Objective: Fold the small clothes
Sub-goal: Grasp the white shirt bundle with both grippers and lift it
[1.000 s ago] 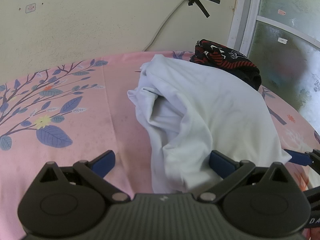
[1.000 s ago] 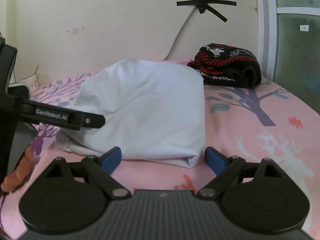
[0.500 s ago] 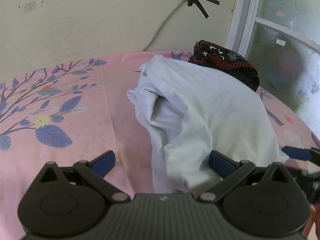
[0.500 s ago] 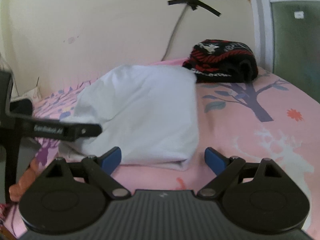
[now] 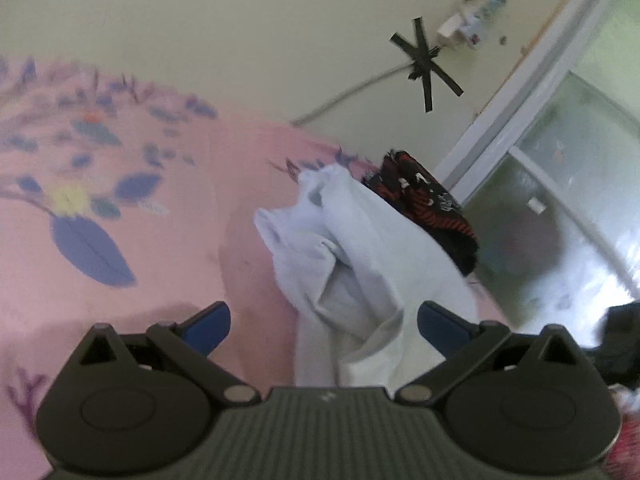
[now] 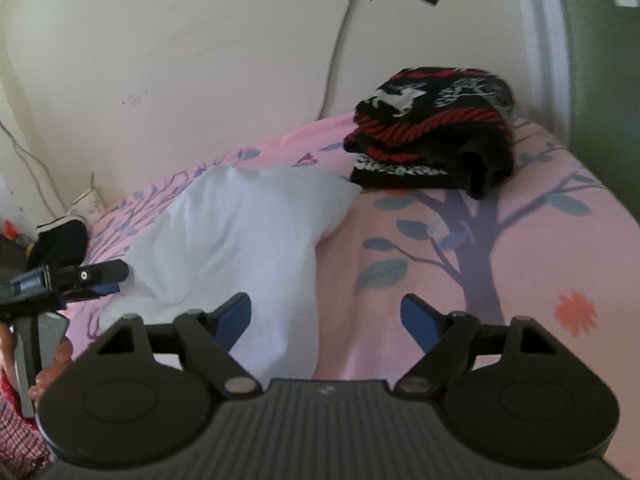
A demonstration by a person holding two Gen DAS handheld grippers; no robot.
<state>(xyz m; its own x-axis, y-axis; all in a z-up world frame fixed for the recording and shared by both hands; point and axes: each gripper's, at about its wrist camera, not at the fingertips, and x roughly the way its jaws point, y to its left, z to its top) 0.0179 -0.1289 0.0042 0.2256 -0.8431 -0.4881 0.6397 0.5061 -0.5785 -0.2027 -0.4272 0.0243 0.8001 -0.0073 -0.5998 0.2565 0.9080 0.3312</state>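
A cream wall with a taped-up cable ran behind the bed [image 6: 520, 280], whose pink sheet printed with trees and leaves filled most of both views, a frosted window closing off the far right corner. On that sheet the white garment [image 6: 240, 240] lay loosely bunched in a long heap toward the middle, its far end reaching almost to the back edge. Just behind it, near the back right corner, sat a black-and-red knitted piece [image 6: 432, 132], already rolled into a bundle.

The left gripper [image 5: 324, 320] hung over the near end of the white garment, jaws released, cloth lying between them but not pinched. The right gripper [image 6: 326, 316] stood wide too, though its jaws had just been closing a little; its left pad overlapped the garment's edge, the rest over bare sheet, nothing clamped.

I judged this a pause between grasps on the white piece. Next, each gripper would need a clean edge or corner of it, so it could be spread flat before any fold.
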